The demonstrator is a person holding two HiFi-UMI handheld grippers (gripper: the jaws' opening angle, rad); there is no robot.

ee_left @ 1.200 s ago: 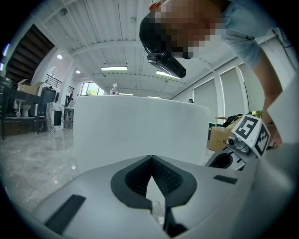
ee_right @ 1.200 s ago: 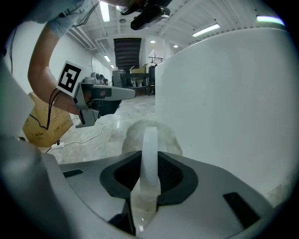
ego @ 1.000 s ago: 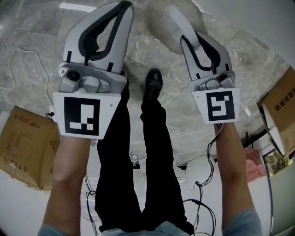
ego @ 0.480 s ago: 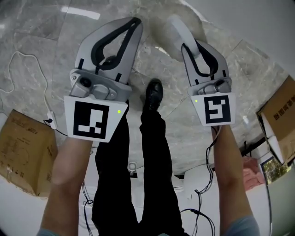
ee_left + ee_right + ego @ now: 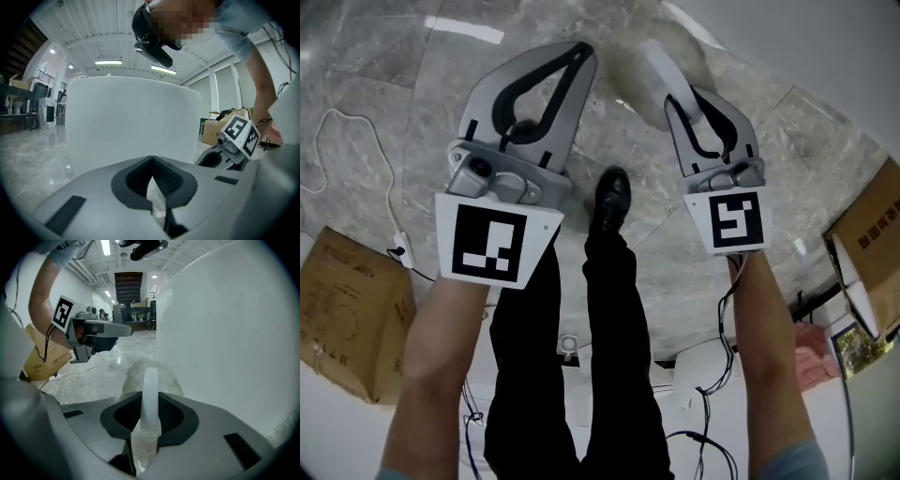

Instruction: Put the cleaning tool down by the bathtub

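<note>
The cleaning tool has a white handle (image 5: 660, 64) (image 5: 151, 391) and a pale fuzzy head (image 5: 133, 373) that rests low on the marble floor beside the white bathtub (image 5: 830, 42) (image 5: 229, 329). My right gripper (image 5: 677, 97) (image 5: 149, 427) is shut on that handle, close to the tub's curved wall. My left gripper (image 5: 582, 52) (image 5: 152, 165) is shut with nothing between its jaws and points at the tub wall (image 5: 131, 122). Each gripper shows in the other's view: the right gripper (image 5: 232, 147) and the left gripper (image 5: 98, 331).
Below the grippers are the person's black trousers and shoe (image 5: 612, 192). Cardboard boxes stand at the left (image 5: 342, 309) and right (image 5: 872, 220). A white cable (image 5: 356, 141) loops over the grey marble floor, and more cables (image 5: 712, 441) lie near the person's feet.
Both grippers have moved a little forward toward the tub, the left one also drifting right. The right gripper still holds the tool's handle.
</note>
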